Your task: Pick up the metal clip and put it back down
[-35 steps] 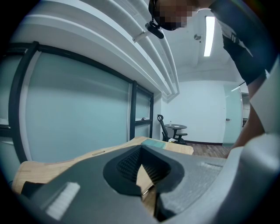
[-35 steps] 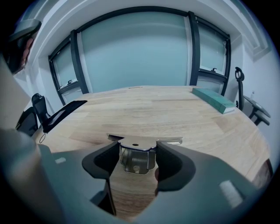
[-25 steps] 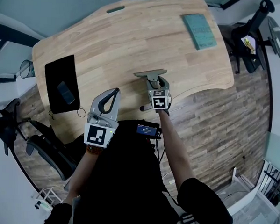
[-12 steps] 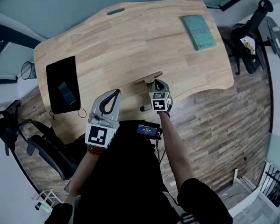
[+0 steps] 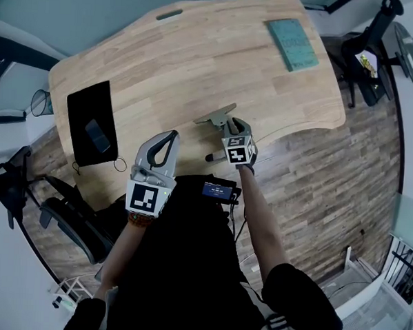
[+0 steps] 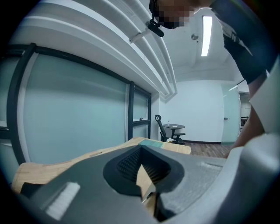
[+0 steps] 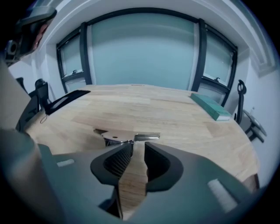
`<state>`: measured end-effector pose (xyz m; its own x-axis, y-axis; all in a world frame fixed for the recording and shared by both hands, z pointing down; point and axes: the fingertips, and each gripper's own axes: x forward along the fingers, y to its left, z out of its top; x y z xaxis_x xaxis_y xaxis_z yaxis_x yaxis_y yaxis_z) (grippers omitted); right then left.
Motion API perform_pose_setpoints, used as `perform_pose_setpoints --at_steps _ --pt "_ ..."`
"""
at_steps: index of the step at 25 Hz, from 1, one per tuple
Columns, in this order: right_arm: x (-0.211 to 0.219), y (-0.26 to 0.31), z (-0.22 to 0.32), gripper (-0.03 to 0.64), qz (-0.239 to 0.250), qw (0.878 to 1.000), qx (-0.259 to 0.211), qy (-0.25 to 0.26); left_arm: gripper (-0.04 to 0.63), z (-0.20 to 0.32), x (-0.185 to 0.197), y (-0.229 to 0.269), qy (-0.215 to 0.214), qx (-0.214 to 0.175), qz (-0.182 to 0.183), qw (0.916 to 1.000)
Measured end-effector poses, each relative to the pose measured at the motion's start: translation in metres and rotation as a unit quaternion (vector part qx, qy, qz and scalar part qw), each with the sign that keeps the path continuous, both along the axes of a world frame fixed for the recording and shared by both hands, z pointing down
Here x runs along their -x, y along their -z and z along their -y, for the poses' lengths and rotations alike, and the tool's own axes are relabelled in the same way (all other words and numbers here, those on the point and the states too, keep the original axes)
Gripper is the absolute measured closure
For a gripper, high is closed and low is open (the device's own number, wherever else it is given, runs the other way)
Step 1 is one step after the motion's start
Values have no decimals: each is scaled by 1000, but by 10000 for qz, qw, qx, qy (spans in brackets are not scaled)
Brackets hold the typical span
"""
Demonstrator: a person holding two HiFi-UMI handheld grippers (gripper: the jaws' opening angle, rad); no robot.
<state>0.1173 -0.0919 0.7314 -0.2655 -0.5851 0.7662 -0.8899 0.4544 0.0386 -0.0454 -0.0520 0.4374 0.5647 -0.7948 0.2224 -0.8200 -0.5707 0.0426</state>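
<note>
Right gripper view: right gripper (image 7: 138, 147) jaws just opened narrowly, empty, behind metal clip (image 7: 127, 136).

In the head view the right gripper (image 5: 227, 127) covers the near end of the metal clip (image 5: 216, 116), so we cannot tell whether they touch. Its jaws have just been opening, and only bare worktop (image 5: 198, 57) shows between them. In the right gripper view those jaws hide the clip's lower part. The person's torso (image 5: 180, 263) hides the worktop's near edge. A small dark thing (image 5: 97, 136) on the black mat (image 5: 78, 113) is too small for us to name. In its own view the left gripper (image 6: 140, 149) blocks most of the worktop.
</note>
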Motion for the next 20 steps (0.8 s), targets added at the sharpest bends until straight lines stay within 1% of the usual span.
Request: perform_pose_setpoints --at_steps 2,3,5,6,8,10,17,20 --pt "0 -1 -7 451 -471 9973 -131 551 595 0 -3 -1 -18 11 -14 10000" --pt "0 0 -10 440 -754 9932 -265 851 595 0 -4 -2 -35 11 -16 10000" --pt "3 3 -15 440 -1262 9802 -572 1417 595 -1 -7 -3 -71 7 -19 10000" --pt "7 4 -17 440 -1441 9730 -698 1663 595 -1 -8 -3 -84 4 -27 10000" --pt "14 4 -20 438 -1613 9622 -830 2033 595 -1 -9 -4 -97 0 -42 9999" --pt "21 4 -21 433 -1636 9576 -869 2208 595 -1 -9 -4 -99 9 -32 9999" --pt "35 4 -15 442 -1612 9541 -965 2330 595 -6 -3 -7 -53 67 38 10000" --pt "41 2 -14 454 -1687 9478 -987 2519 595 -6 1 -9 -14 95 28 9999"
